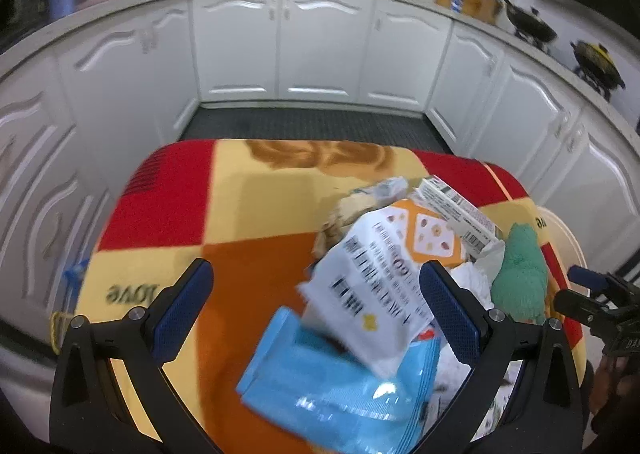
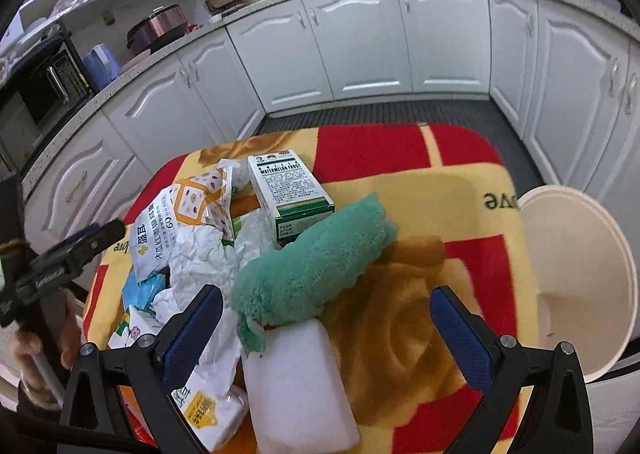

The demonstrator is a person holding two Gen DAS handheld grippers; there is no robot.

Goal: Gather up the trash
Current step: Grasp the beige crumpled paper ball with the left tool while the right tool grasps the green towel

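A heap of trash lies on a red, yellow and orange blanket over a table. It holds a white and orange snack bag, a blue packet, a green and white box, crumpled white paper and a white block. A green fluffy cloth lies across the heap. My left gripper hangs open over the bag and blue packet. My right gripper is open above the cloth and white block.
A cream round bin stands off the table's right edge. White kitchen cabinets ring a dark floor mat beyond the table. A hand holds the left gripper's handle at the left.
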